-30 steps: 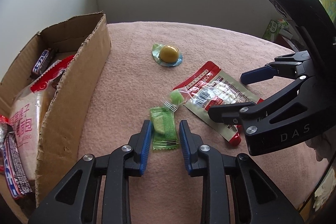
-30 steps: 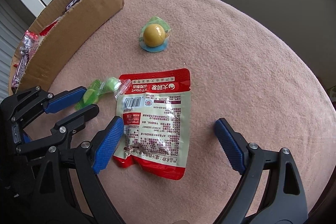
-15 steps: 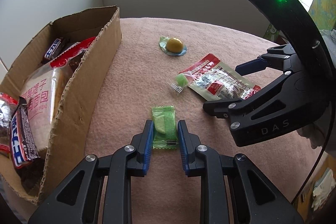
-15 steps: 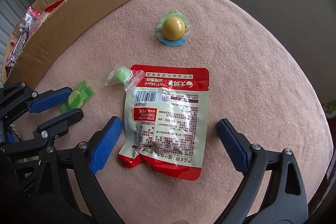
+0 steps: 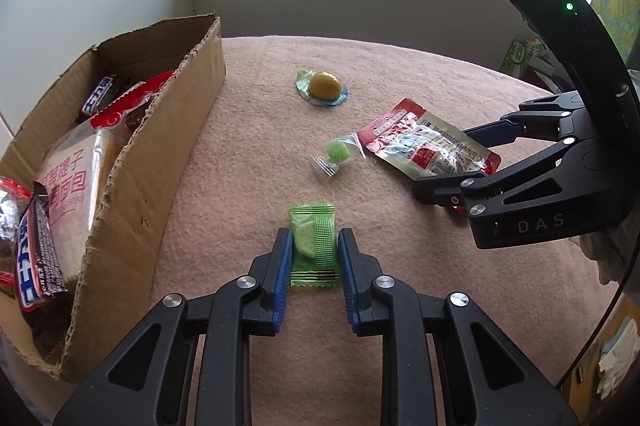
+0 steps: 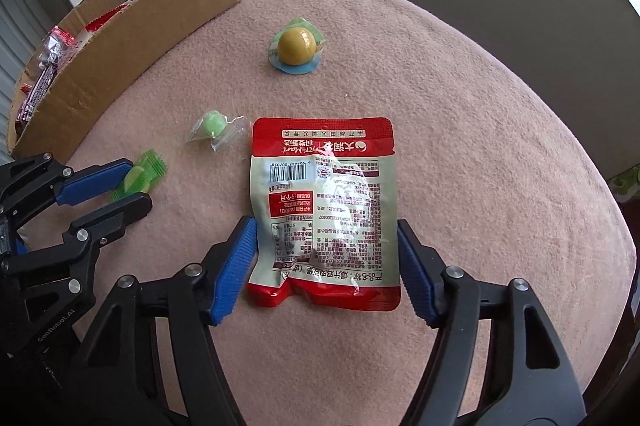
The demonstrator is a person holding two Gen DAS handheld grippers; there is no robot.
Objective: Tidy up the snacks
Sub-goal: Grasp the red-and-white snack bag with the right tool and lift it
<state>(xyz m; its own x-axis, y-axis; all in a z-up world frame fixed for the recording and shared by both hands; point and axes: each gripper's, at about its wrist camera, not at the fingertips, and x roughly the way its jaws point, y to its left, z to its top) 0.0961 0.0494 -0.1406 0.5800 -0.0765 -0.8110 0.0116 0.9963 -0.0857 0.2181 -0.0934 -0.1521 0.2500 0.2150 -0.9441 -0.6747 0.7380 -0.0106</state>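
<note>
only left view shows box contents.

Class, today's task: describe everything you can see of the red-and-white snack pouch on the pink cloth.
The snack pouch is a flat, glossy foil-like packet, red along its top and bottom bands, with a pale middle panel printed with a barcode, a red label and small text. It looks sealed and slightly crinkled. It lies flat, printed back up, on the pink cloth, apart from the clear-wrapped green candy beside it. The right gripper straddles its lower half, jaws closing, pads at or nearly at its side edges.
</note>
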